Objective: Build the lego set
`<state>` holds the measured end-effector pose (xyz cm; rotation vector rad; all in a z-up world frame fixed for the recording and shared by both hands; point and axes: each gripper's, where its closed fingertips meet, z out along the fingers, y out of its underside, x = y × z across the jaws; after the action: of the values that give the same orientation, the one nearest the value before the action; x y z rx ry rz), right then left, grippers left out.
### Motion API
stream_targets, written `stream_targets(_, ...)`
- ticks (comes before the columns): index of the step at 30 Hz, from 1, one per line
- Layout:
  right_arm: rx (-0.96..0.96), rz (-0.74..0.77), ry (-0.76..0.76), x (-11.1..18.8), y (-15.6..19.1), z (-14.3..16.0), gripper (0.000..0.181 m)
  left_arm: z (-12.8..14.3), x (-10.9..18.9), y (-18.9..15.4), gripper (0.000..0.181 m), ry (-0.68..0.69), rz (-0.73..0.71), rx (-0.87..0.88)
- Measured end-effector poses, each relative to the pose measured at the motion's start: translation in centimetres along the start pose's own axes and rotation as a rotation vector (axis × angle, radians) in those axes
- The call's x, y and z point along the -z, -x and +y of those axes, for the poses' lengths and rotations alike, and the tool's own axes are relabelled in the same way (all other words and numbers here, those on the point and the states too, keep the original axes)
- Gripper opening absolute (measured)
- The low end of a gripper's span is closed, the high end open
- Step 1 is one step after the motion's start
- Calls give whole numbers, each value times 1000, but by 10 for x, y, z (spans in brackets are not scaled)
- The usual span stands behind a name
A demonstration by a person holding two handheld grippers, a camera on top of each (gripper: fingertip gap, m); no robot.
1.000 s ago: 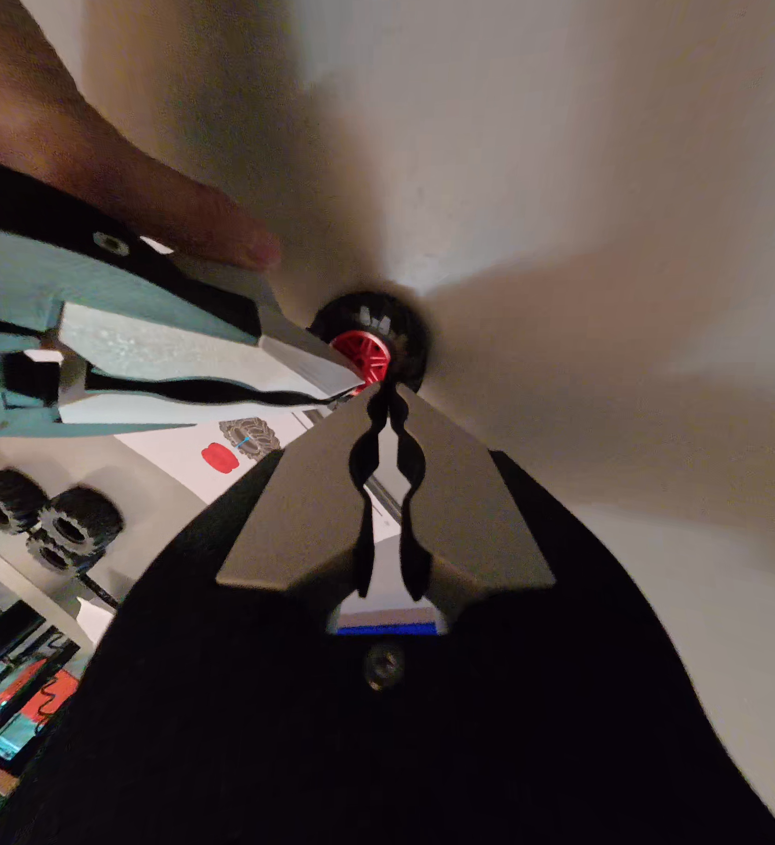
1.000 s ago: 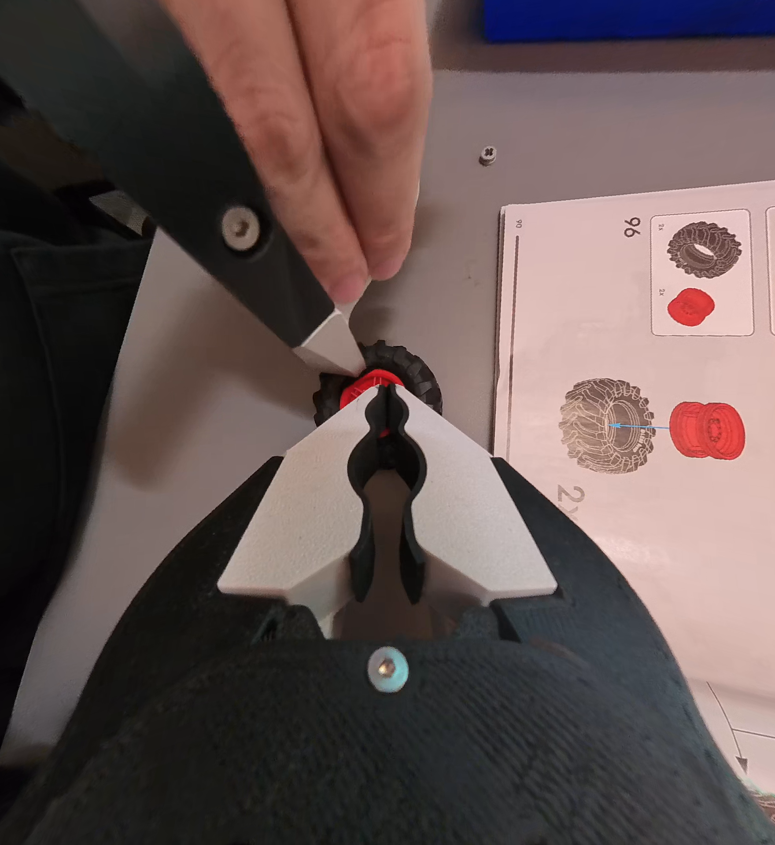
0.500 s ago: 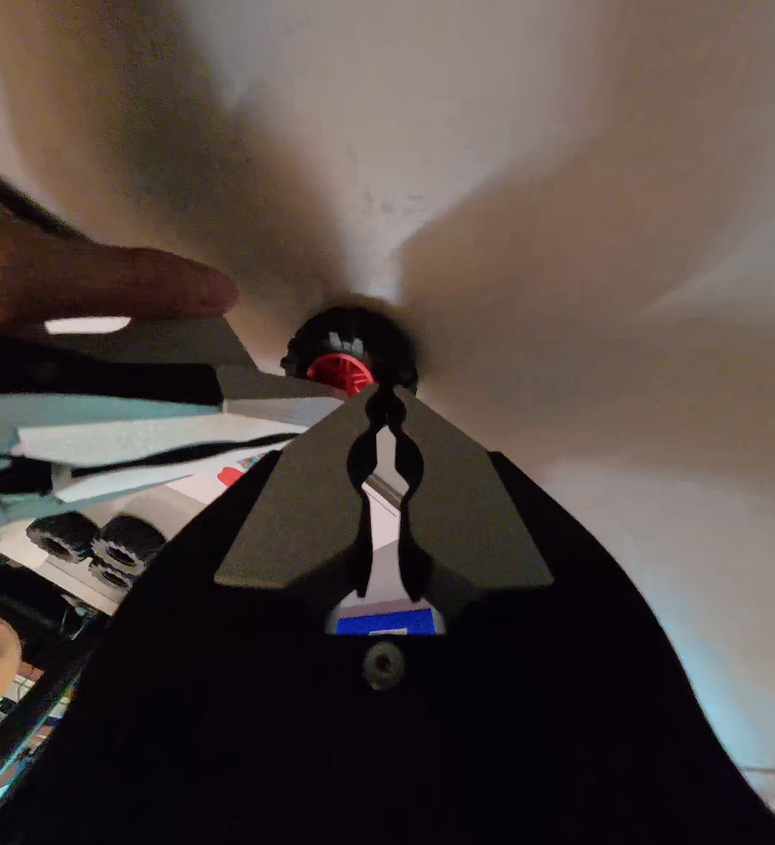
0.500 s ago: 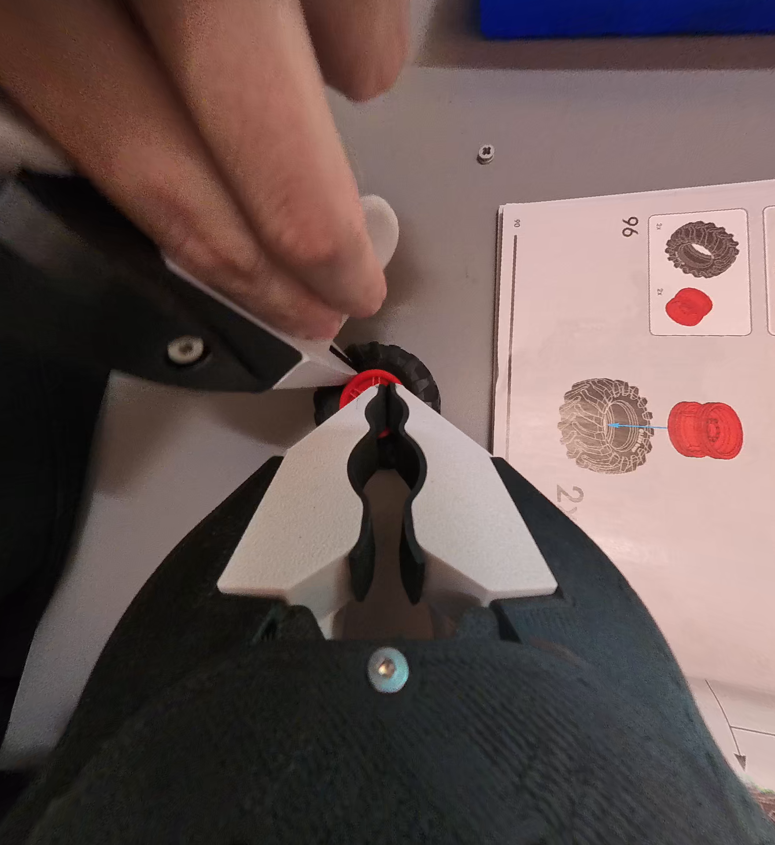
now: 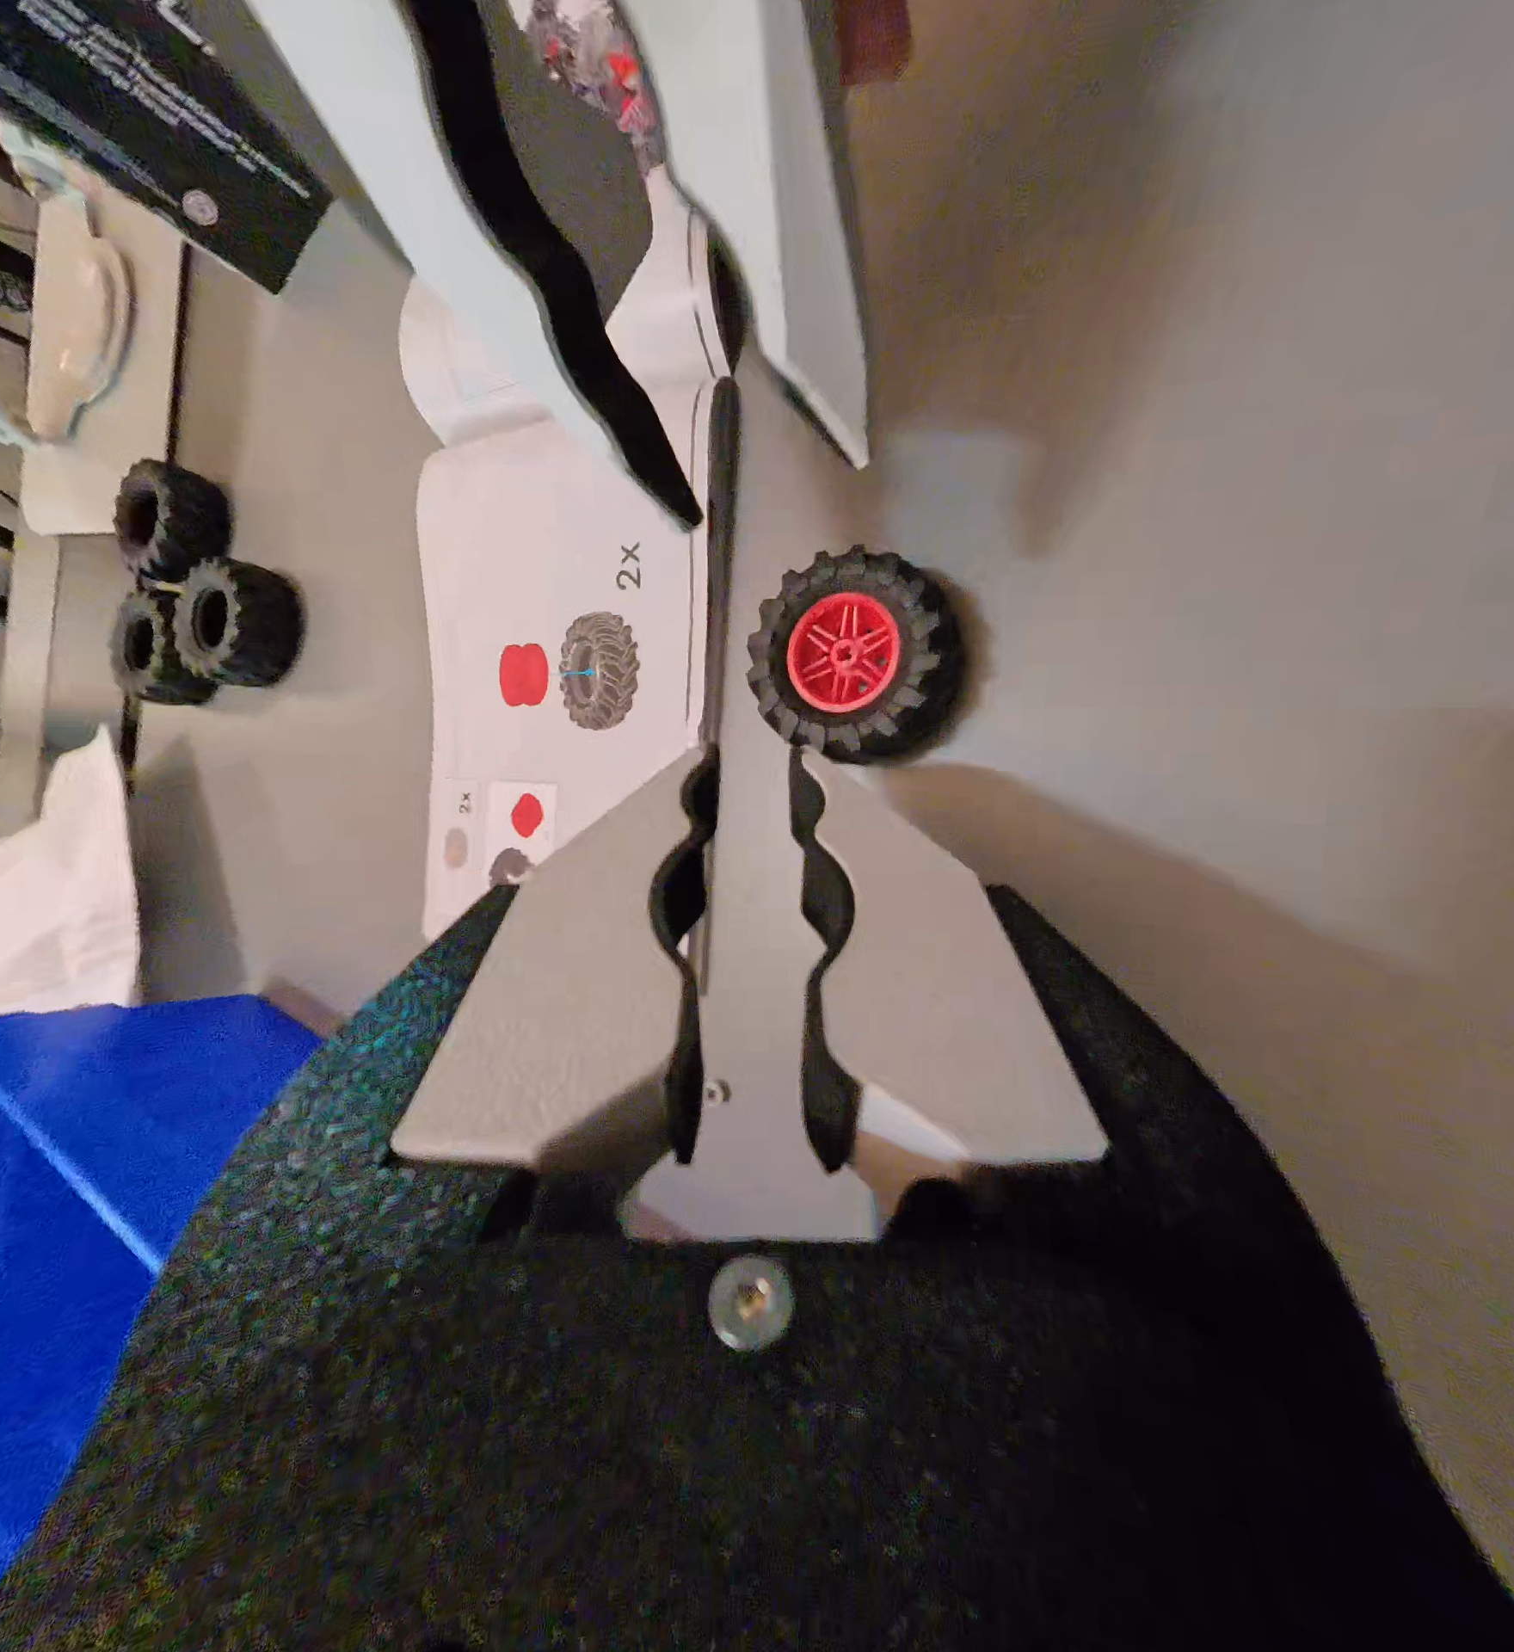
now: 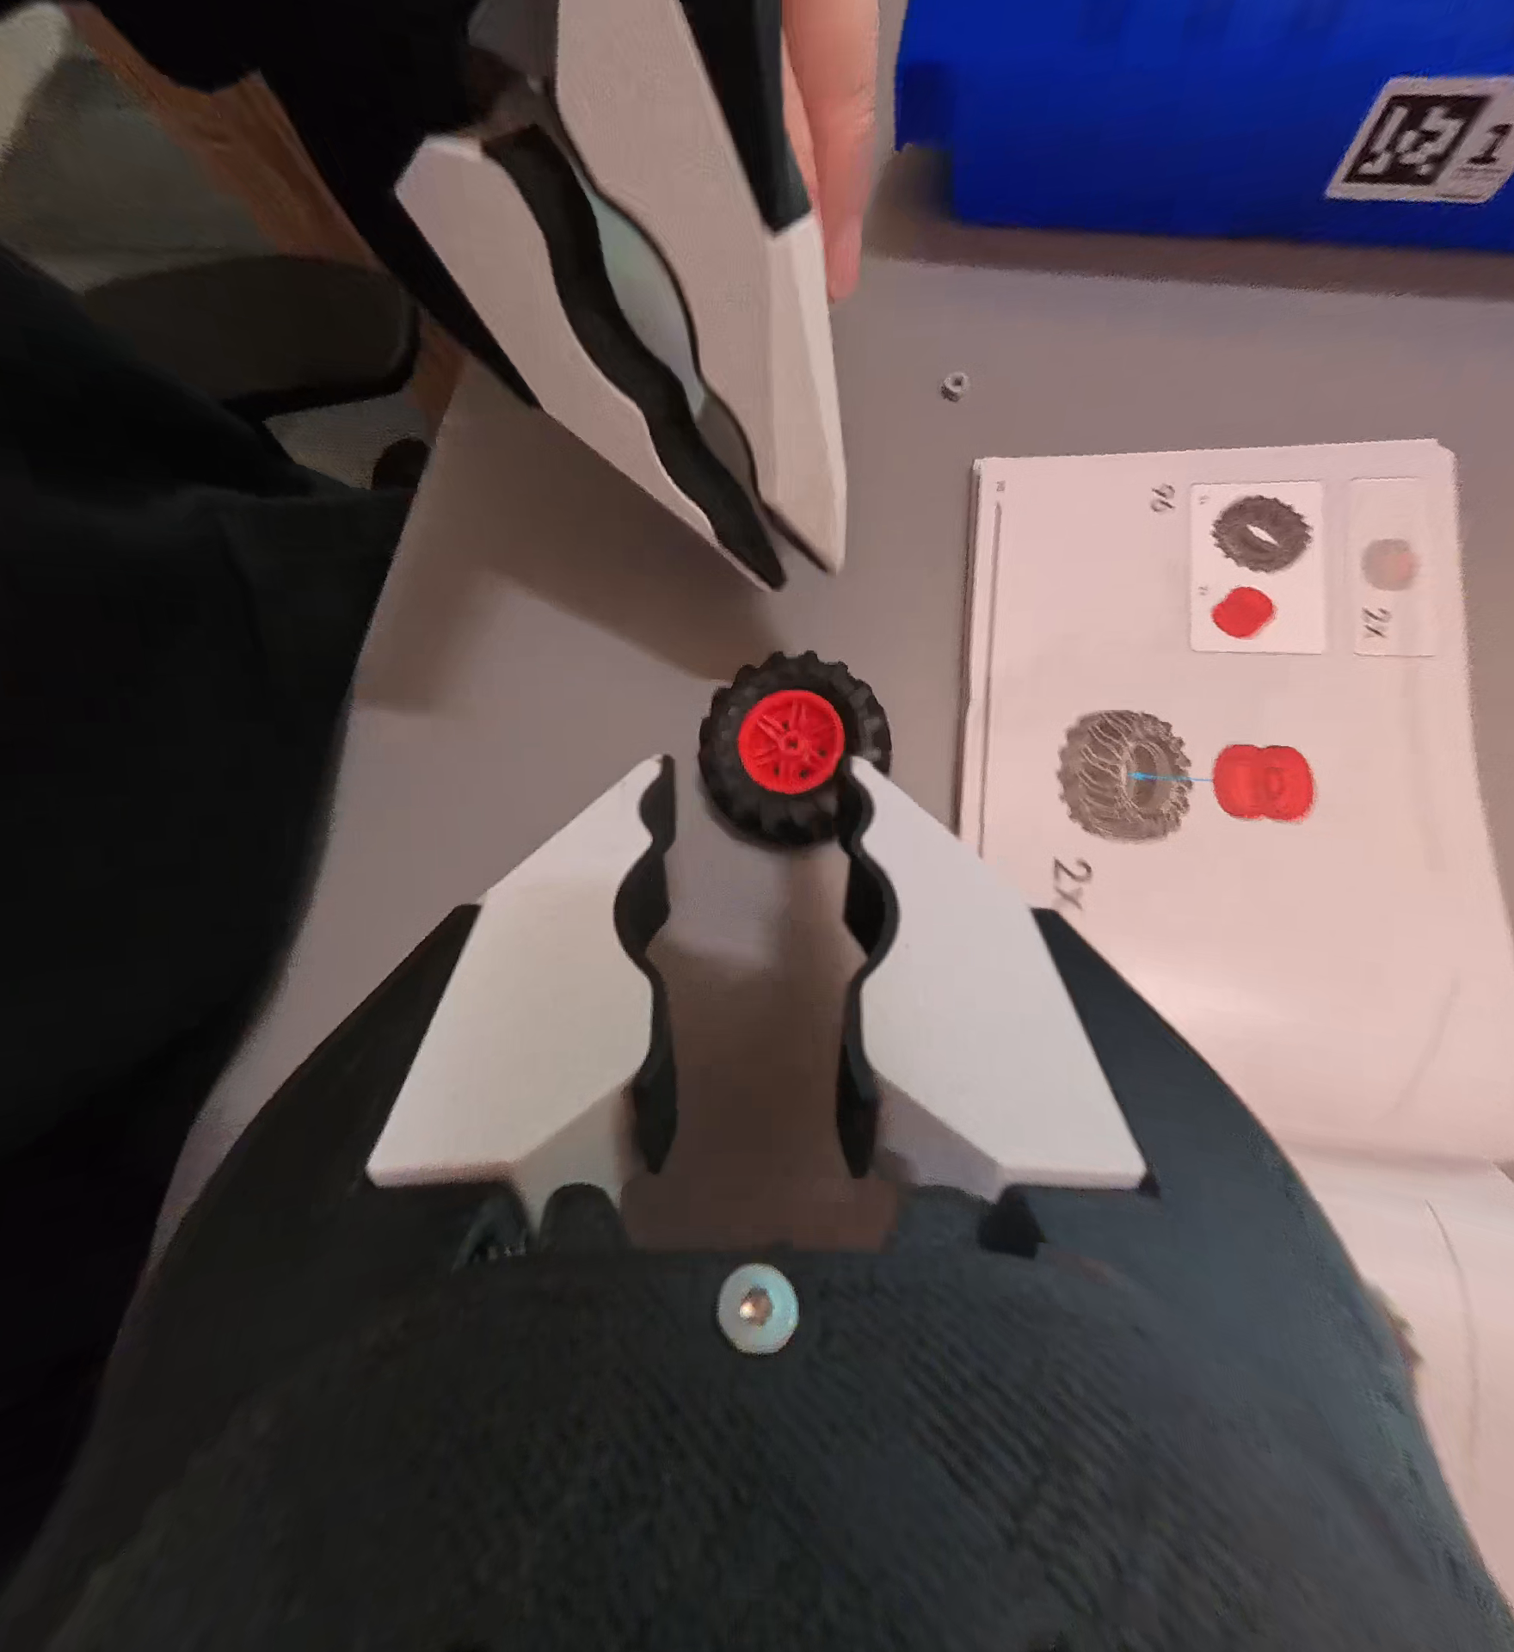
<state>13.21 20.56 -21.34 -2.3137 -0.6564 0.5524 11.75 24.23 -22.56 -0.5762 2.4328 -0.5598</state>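
Note:
A wheel with a black tyre and a red hub (image 6: 789, 742) lies flat on the grey table, hub facing up. My right gripper (image 6: 758, 767) is open, and the wheel sits between its fingertips, close to the right one. My left gripper (image 5: 749, 760) is open and empty, and the wheel (image 5: 852, 661) lies just past its right fingertip. The left gripper also shows in the right wrist view (image 6: 762, 536), raised behind the wheel, with a hand on it. The right gripper shows at the top of the left wrist view (image 5: 691, 501).
An open instruction booklet (image 6: 1227, 894) lies right of the wheel and also shows in the left wrist view (image 5: 557, 554). A blue bin (image 6: 1138, 116) stands behind it. Three loose black tyres (image 5: 199, 608) and a white bag (image 5: 38, 894) lie farther off.
Both grippers were shut with their tips against the wheel's red hub. Now both have opened and drawn back, and the wheel lies free on the table.

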Motion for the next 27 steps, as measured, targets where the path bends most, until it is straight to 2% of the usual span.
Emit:
stream_targets(2,13,62,36,5,-3,10,54,1,-3,-7,28,-53,43,129)
stream_targets(5,-20,157,16,-3,-4,18,66,6,-13,-15,51,-79,80,302)
stream_targets(7,-66,185,-49,-15,-1,17,70,10,-20,-22,57,-78,108,377)
stream_targets(10,-131,180,-69,-35,4,25,66,13,-28,-30,57,-86,134,416)
stream_targets(12,-158,195,-71,-44,0,28,70,8,-30,-31,49,-127,131,424)
stream_targets(18,-146,237,-70,-49,-10,31,55,2,-34,-28,44,-168,96,483)
stream_targets(23,-9,221,-94,-45,-1,33,55,-13,-18,-32,42,-275,56,449)
stream_targets(27,236,336,-106,-43,9,27,54,-6,-9,-18,48,-325,70,637)
